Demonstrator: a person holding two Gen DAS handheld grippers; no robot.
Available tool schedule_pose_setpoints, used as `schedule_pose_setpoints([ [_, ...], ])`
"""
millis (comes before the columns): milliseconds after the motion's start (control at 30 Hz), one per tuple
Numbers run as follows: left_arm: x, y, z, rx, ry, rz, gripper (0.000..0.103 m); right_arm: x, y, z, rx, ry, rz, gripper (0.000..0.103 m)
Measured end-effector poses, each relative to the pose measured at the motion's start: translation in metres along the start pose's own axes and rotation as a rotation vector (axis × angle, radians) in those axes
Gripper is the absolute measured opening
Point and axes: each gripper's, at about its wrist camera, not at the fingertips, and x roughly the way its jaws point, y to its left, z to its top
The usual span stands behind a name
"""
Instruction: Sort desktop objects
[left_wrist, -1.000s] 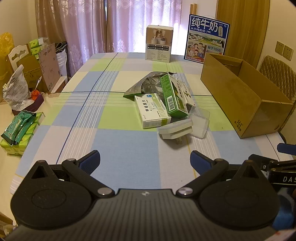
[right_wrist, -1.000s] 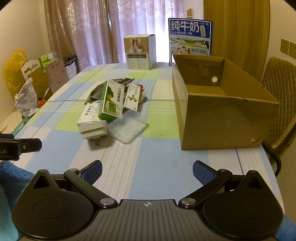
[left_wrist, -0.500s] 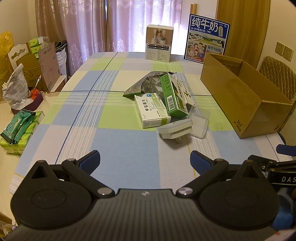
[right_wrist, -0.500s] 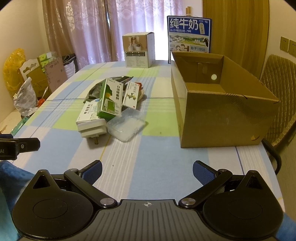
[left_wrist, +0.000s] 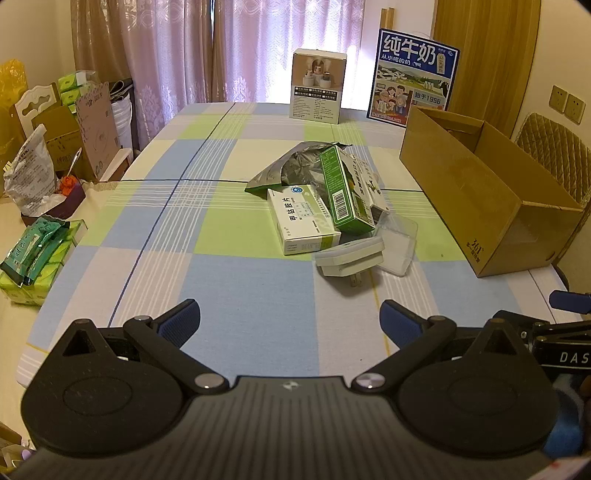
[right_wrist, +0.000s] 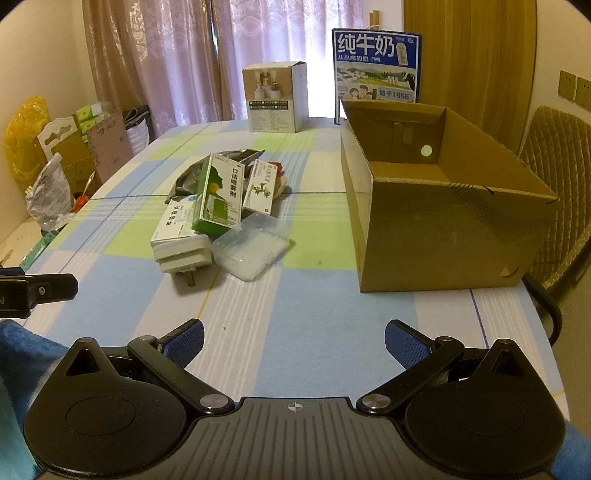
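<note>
Boxes (left_wrist: 306, 218) sit piled untouched on the surface (left_wrist: 240, 280); left fingers (left_wrist: 181, 323) and right fingers (right_wrist: 184, 343) both spread wide, holding nothing.

boxes (left_wrist: 303, 218), plug (left_wrist: 349, 254), clear case (right_wrist: 251, 245) heaped beside open carton (right_wrist: 443, 221).

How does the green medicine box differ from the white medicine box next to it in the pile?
The green medicine box stands tilted on its long edge, leaning over the pile; the white medicine box lies flat on the tablecloth. One is mostly green, with a barcode on its side, the other white with green trim. Both are shut cartons, touching each other, outside the cardboard box.
</note>
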Motion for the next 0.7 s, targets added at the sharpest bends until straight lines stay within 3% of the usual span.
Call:
schedule_pose_setpoints([
  [433,-0.001,0.007,0.002,-0.04,0.016,-0.037,0.102,-0.005,-0.003,0.01,0.035,-0.001,0.043,0.101],
  [600,-0.001,0.018,0.007,-0.087,0.038,-0.083,0.102,-0.01,0.006,0.023,-0.017,-0.025,0.021,0.101],
  [700,0.0,0.025,0.011,-0.104,0.053,-0.111,0.102,-0.008,0.014,0.035,-0.064,-0.037,0.055,0.101],
])
